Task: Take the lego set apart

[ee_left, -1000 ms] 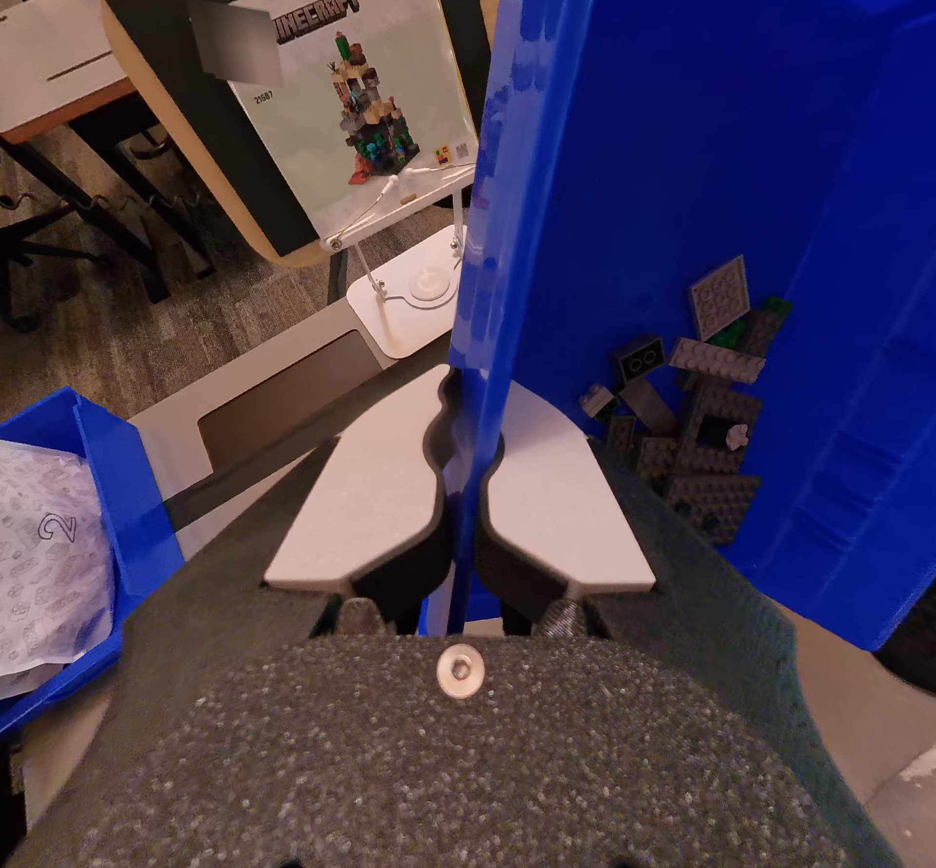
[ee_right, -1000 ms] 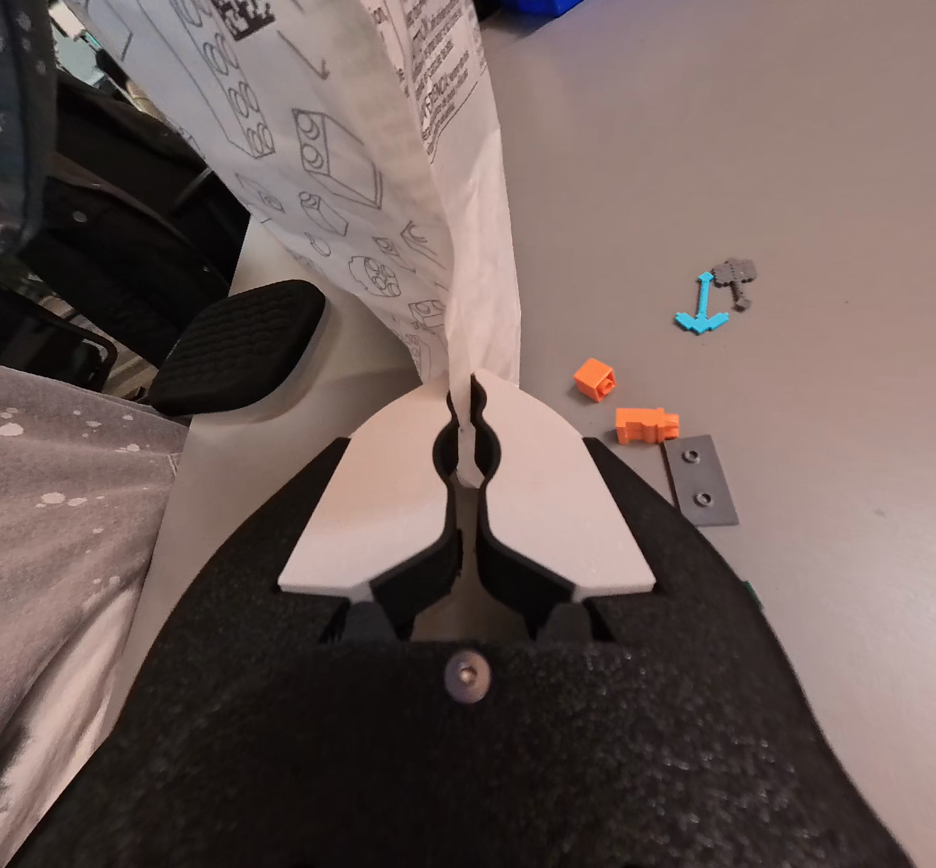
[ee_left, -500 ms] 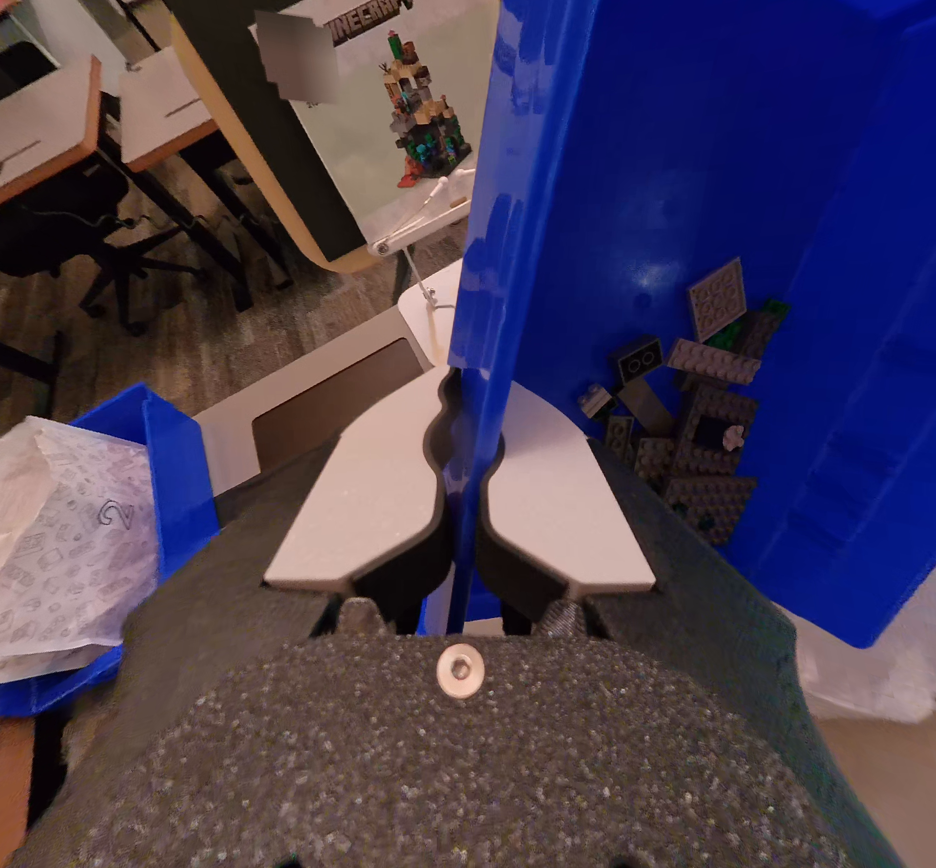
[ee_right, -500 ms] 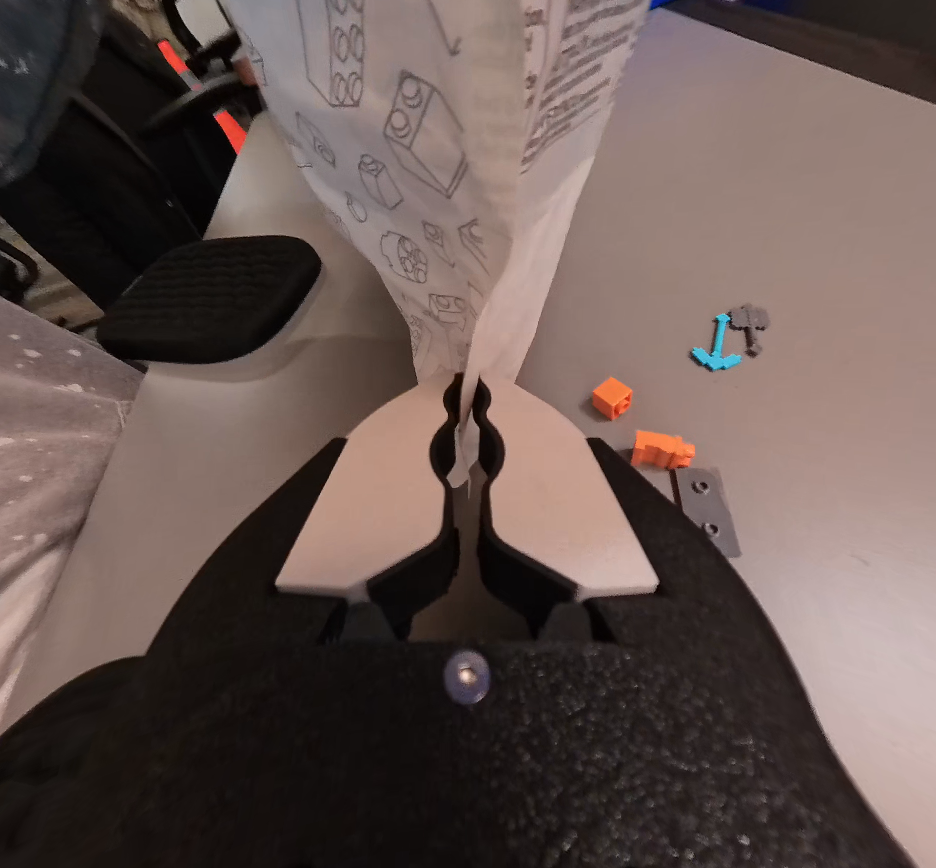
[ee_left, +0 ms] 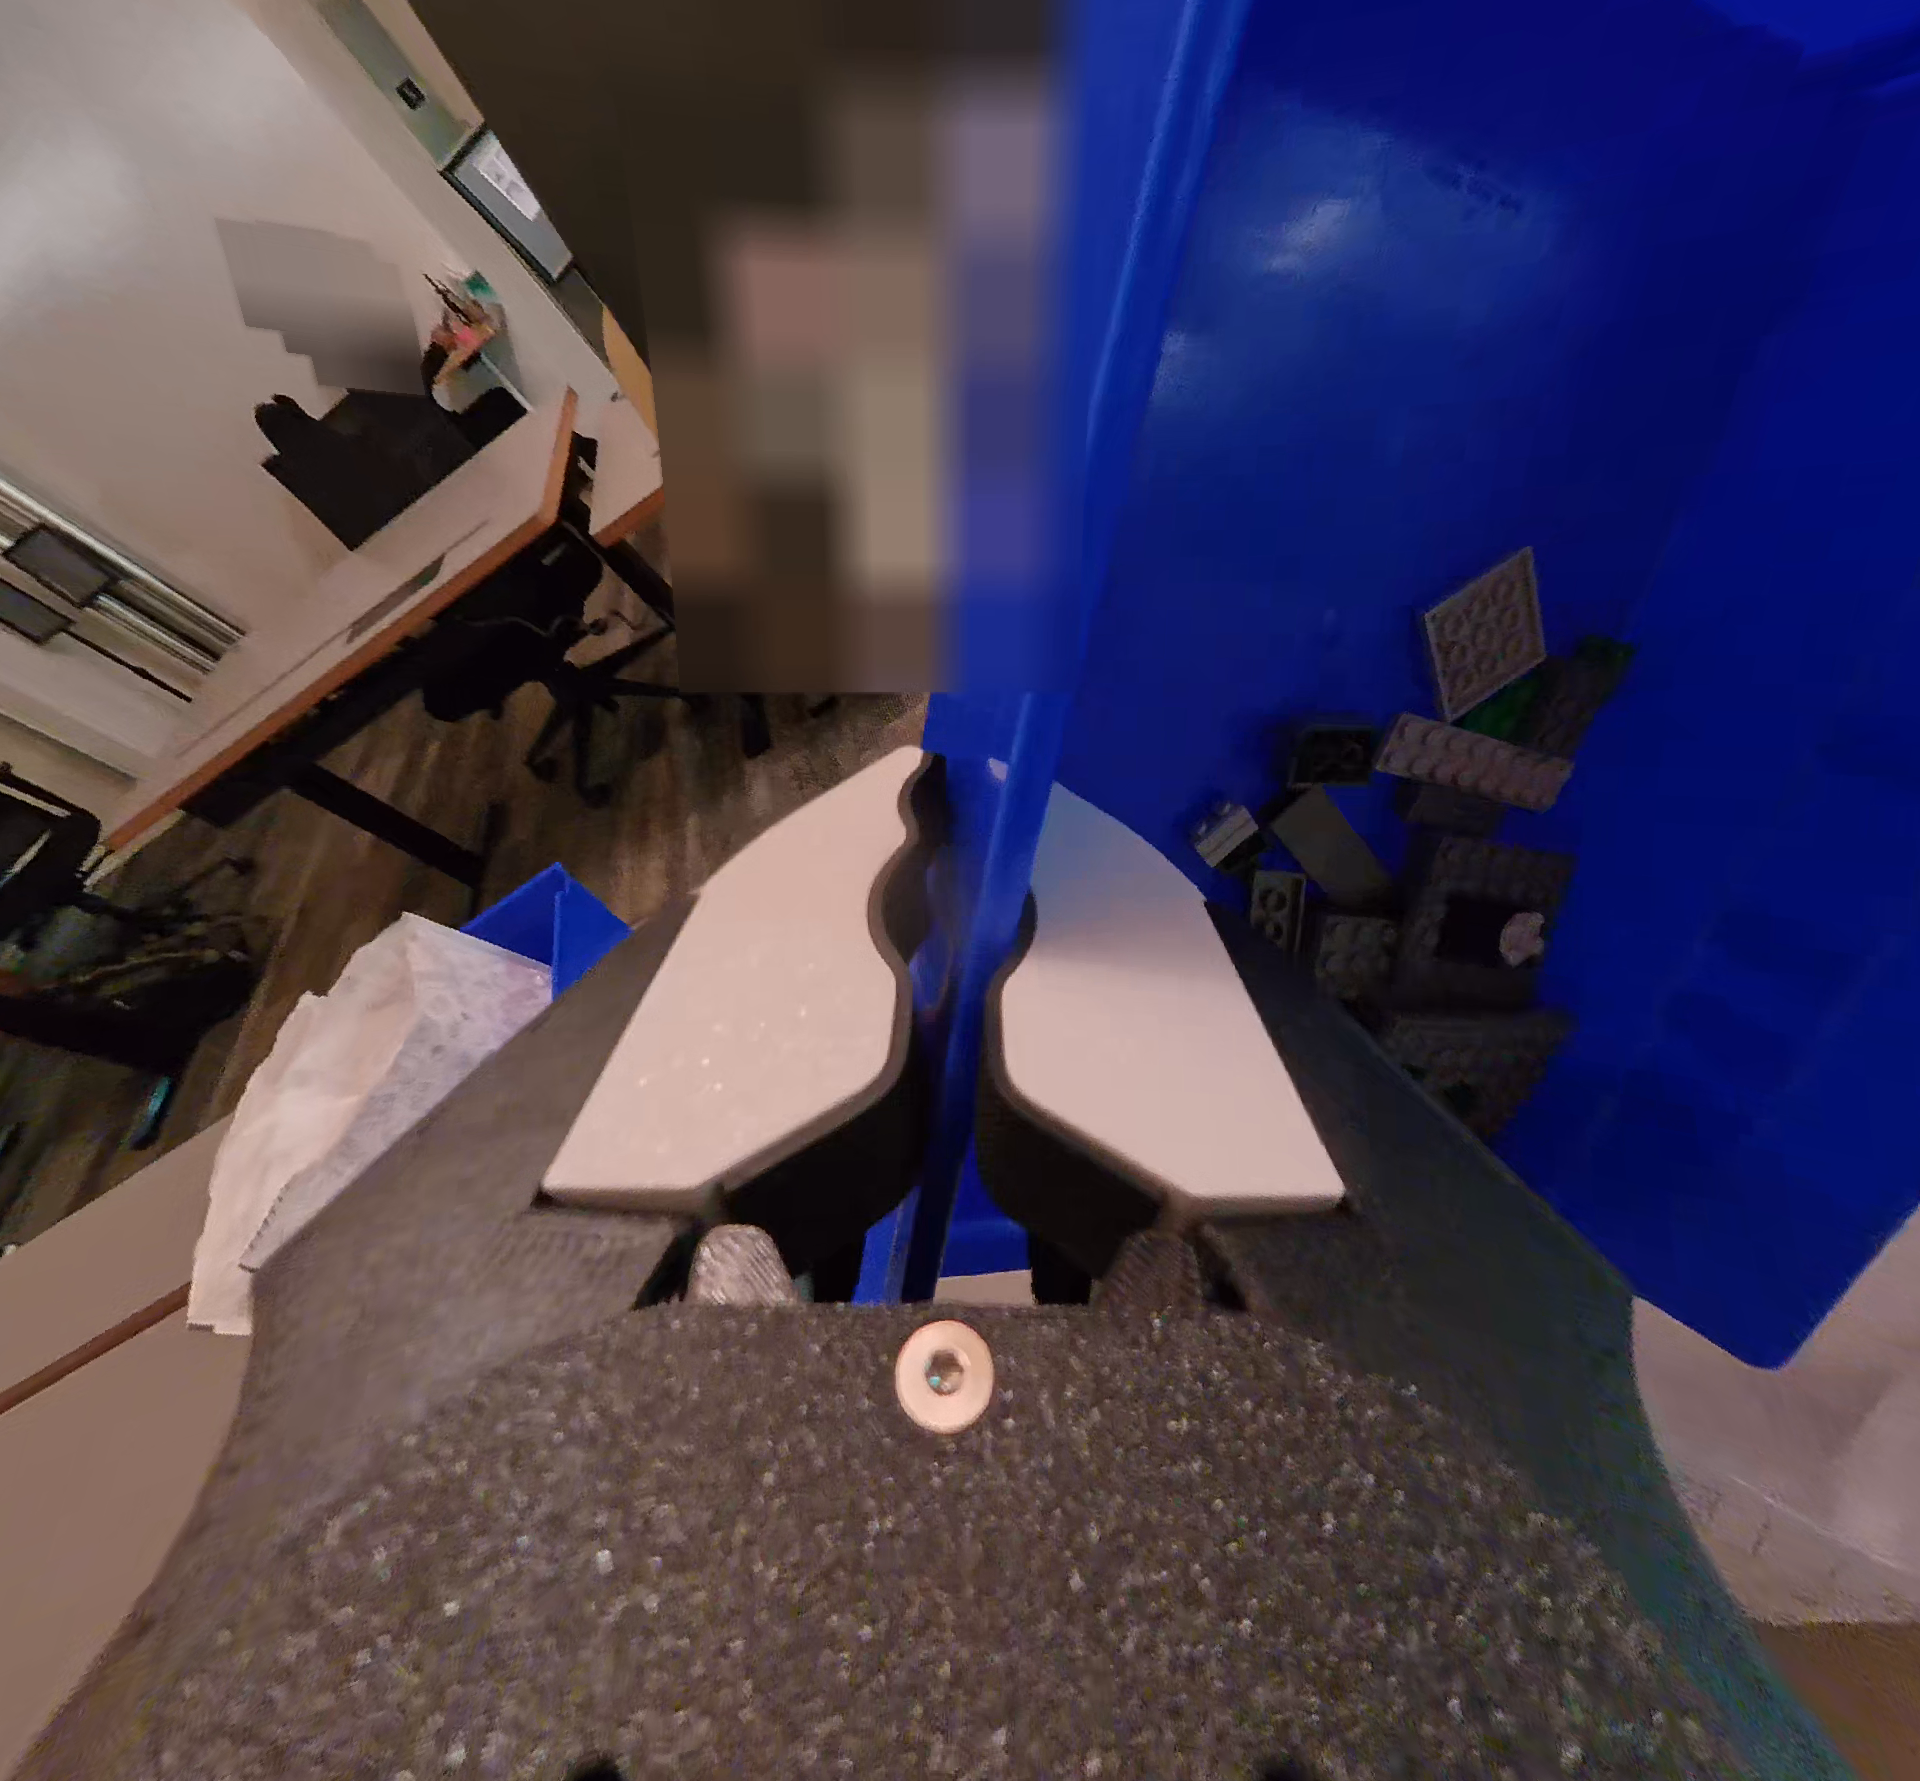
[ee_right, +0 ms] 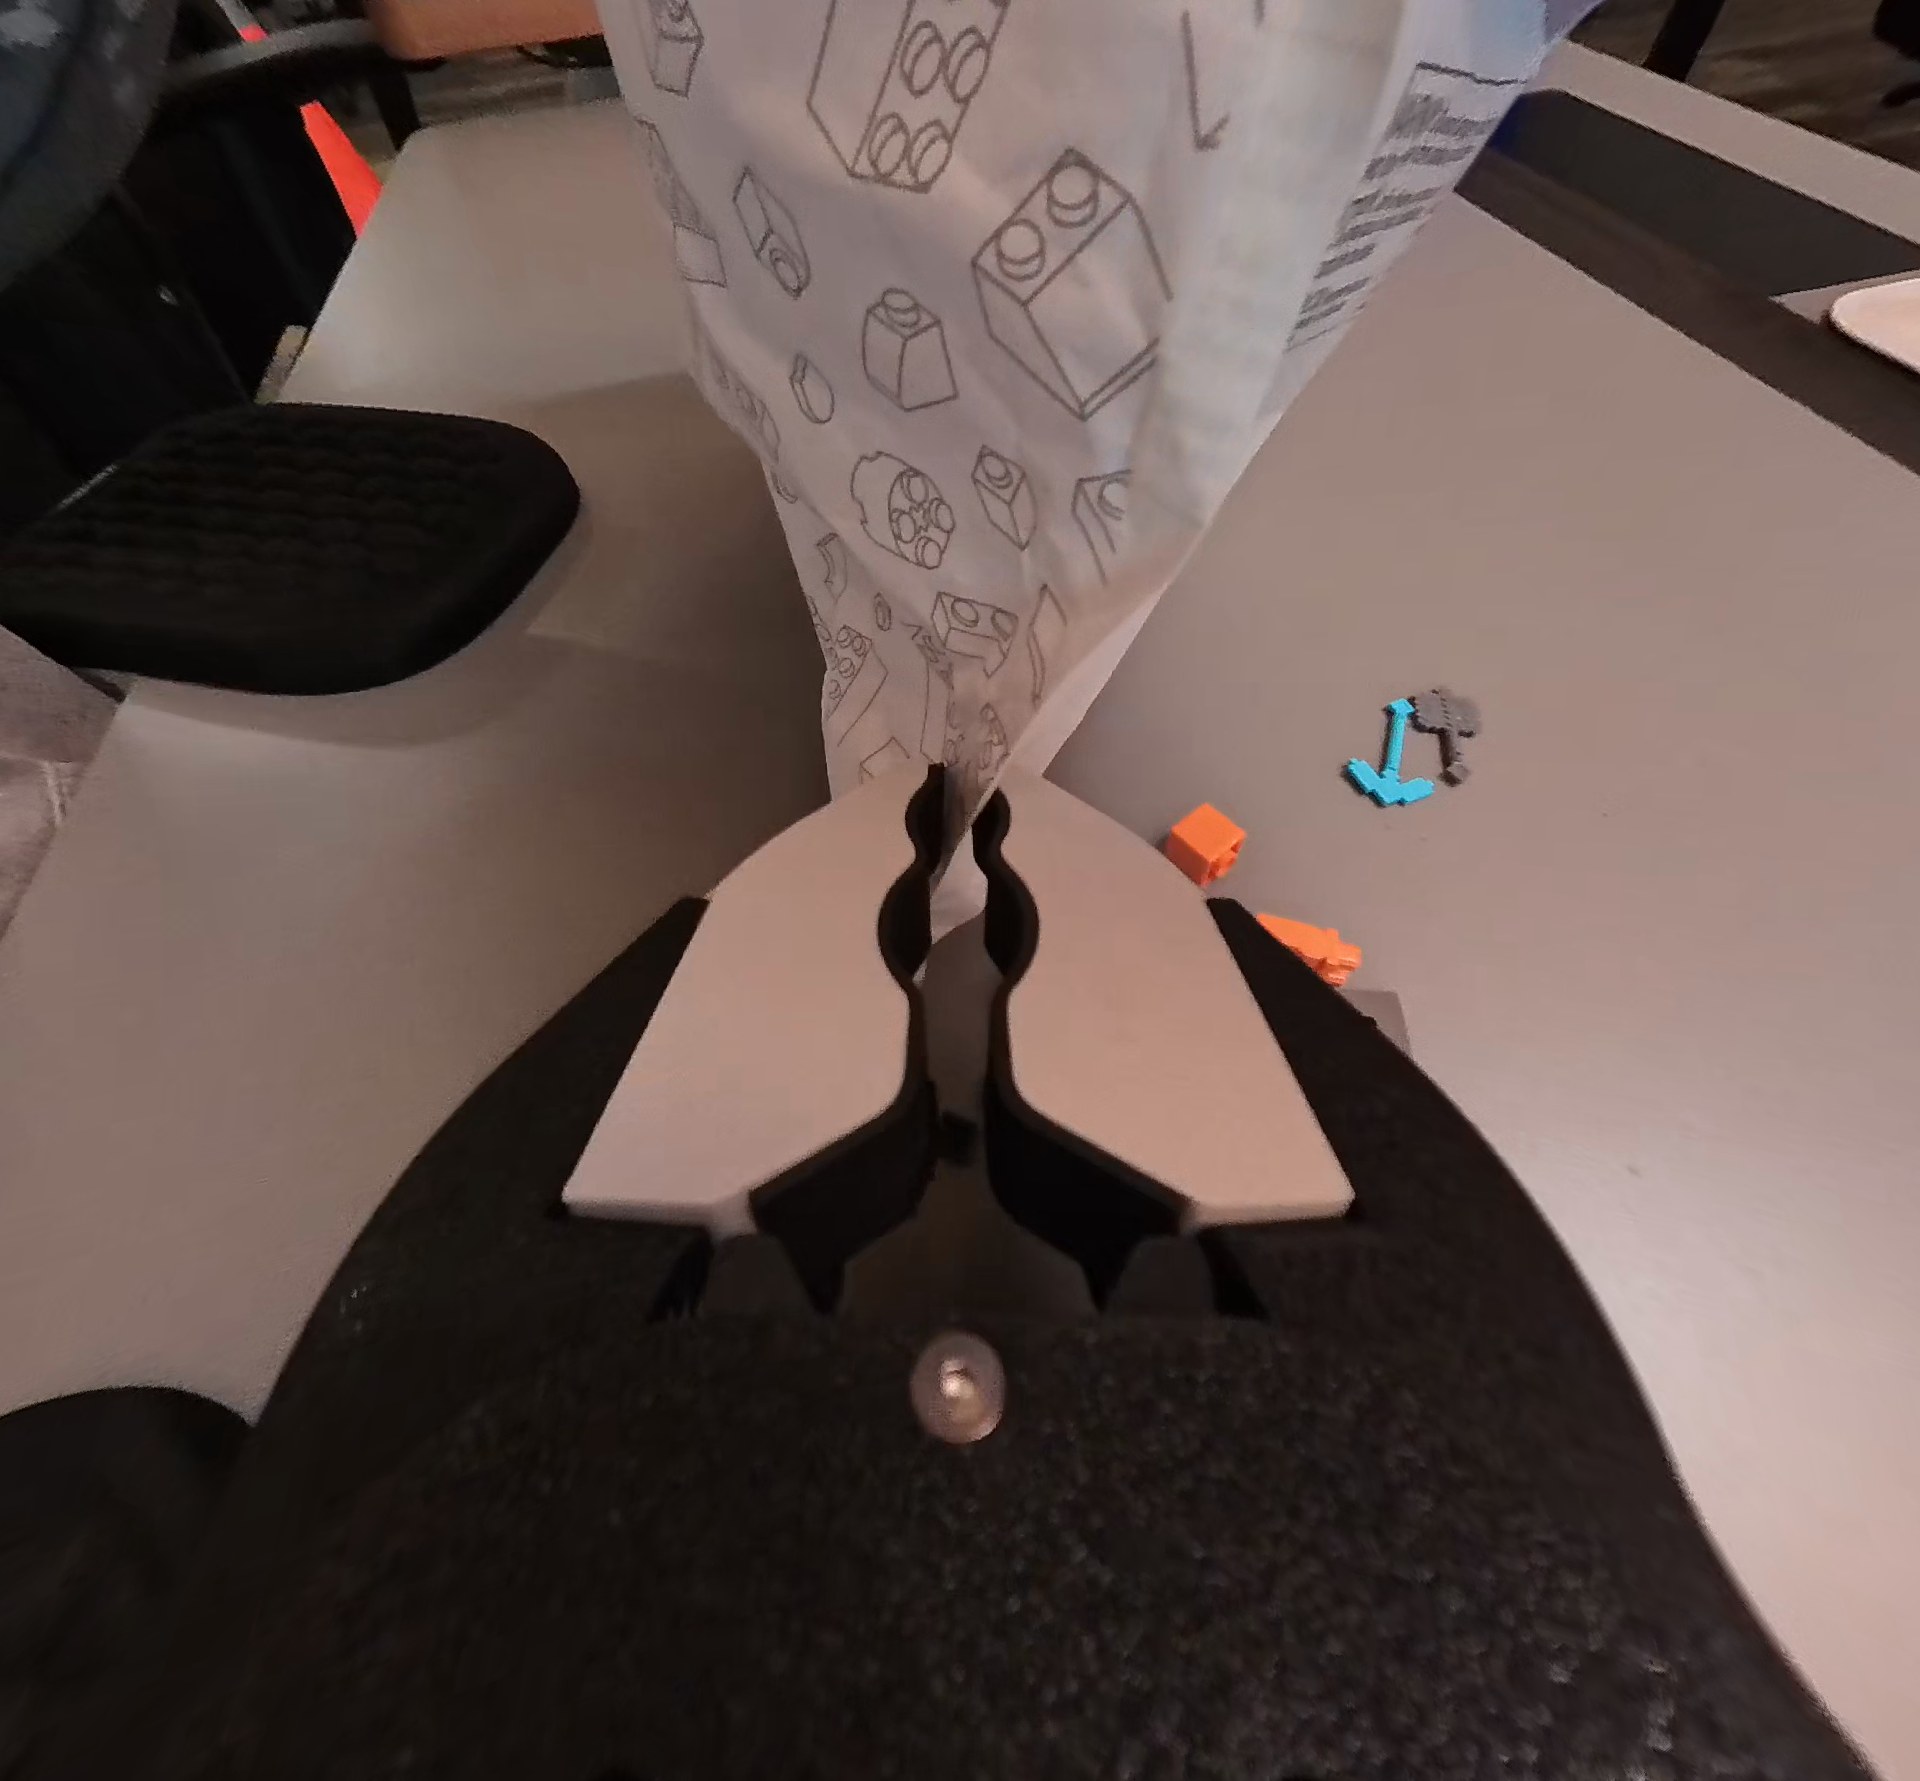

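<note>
Jaws clamped on blue bin [ee_left: 1455,329] wall

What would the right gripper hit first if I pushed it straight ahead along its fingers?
The white printed paper bag that the right gripper already pinches by a corner; it fills the line ahead. Beyond it, depth is unclear; the grey tabletop looks bare there.

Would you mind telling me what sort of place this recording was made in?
Probably an office or lab workspace: long desks with wheeled office chairs on a wood-look floor, and a grey worktable holding loose bricks.
</note>
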A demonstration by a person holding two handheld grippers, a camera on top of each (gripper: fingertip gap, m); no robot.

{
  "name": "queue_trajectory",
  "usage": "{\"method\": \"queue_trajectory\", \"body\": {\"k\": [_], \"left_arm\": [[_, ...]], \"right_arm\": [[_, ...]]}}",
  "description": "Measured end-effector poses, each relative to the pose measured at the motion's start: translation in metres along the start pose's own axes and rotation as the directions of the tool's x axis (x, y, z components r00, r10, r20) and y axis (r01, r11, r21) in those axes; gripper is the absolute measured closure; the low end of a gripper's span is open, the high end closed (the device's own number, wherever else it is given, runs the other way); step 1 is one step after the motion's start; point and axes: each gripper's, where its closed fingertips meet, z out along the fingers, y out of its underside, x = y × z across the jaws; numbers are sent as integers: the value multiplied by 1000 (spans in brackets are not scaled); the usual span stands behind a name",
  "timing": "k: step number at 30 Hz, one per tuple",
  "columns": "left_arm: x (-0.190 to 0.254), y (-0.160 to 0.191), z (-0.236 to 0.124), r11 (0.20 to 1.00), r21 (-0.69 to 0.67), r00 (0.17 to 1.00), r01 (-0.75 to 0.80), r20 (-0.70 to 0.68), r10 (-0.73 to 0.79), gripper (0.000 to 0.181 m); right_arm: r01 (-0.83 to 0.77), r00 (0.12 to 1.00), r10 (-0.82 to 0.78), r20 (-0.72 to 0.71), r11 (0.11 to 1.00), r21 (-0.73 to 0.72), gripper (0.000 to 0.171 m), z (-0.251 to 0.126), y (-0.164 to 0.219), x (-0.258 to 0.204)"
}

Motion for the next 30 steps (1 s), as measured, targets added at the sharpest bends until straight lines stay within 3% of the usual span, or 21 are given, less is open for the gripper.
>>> {"method": "queue_trajectory", "body": {"k": [14,30], "left_arm": [[21,-6,-1,997,70,997,-45,60,41,175],[22,-15,-42,964,240,979,-111,194,64,175]], "right_arm": [[46,999,-45,12,999,-5,166,-1,0,-5],[42,999,-42,4,999,-7,167,-2,2,-2]]}}
